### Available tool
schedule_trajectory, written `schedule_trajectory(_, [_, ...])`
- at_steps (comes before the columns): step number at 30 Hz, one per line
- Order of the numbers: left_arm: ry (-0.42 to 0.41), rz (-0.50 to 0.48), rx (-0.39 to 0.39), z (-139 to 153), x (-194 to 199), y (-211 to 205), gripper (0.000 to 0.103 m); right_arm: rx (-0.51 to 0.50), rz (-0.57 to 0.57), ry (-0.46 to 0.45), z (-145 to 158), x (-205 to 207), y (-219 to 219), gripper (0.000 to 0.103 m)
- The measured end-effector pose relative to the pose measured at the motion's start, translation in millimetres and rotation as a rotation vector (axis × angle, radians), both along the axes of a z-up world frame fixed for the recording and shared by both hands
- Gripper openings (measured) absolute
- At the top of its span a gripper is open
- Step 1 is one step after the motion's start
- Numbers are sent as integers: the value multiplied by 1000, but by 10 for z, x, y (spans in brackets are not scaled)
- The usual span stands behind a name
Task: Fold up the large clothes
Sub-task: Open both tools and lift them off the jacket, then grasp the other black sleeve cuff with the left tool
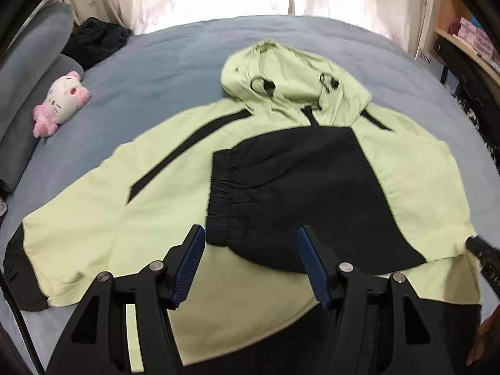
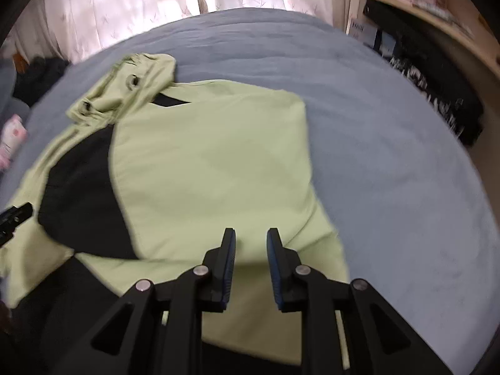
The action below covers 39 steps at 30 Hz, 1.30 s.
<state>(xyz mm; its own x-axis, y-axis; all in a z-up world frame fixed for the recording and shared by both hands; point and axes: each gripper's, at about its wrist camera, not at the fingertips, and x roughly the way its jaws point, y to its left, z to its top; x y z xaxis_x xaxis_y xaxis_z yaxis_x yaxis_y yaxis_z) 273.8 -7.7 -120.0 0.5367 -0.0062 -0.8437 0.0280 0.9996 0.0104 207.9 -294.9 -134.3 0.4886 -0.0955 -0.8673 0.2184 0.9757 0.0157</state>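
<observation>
Green hoodie (image 1: 100,206) is being kept spread on the bed (image 1: 175,62), ahead of both tongs. Left tongs (image 1: 251,240) are being held wide, empty, before the black sleeve (image 1: 281,193); right tongs (image 2: 251,239) narrower, empty.

Both wrist views look down, close — sharing the hoodie (image 1: 156,218) (image 2: 212,168).

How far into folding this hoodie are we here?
Early. Done: one sleeve is folded across the chest of the green hoodie. In hand: nothing; the left tool and right tool hover open. Left: the other sleeve, still spread out, the hood, and the body folds.
</observation>
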Motion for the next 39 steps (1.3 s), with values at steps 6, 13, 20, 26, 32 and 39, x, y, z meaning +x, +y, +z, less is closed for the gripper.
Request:
schedule_trajectory(6, [-26, 17, -12, 320, -363, 151, 60, 70, 5, -16, 203, -312, 202, 20])
schedule_trajectory(13, [-27, 7, -15, 499, -875, 275, 60, 29, 16, -12, 344, -734, 463, 20])
schedule_trajectory(20, [5, 4, -36, 560, -1434, 491, 61, 10, 58, 3, 411, -1100, 716, 20])
schedule_trajectory(26, [22, 42, -60, 559, -1795, 797, 61, 0, 114, -6, 498, -1360, 978, 20])
schedule_trajectory(32, [11, 117, -93, 570, -2015, 1294, 61, -26, 194, -36, 655, -1446, 1375, 20])
schedule_trajectory(39, [6, 212, -127, 524, -2094, 1965, 61, -46, 295, -92, 814, -1400, 2010, 20])
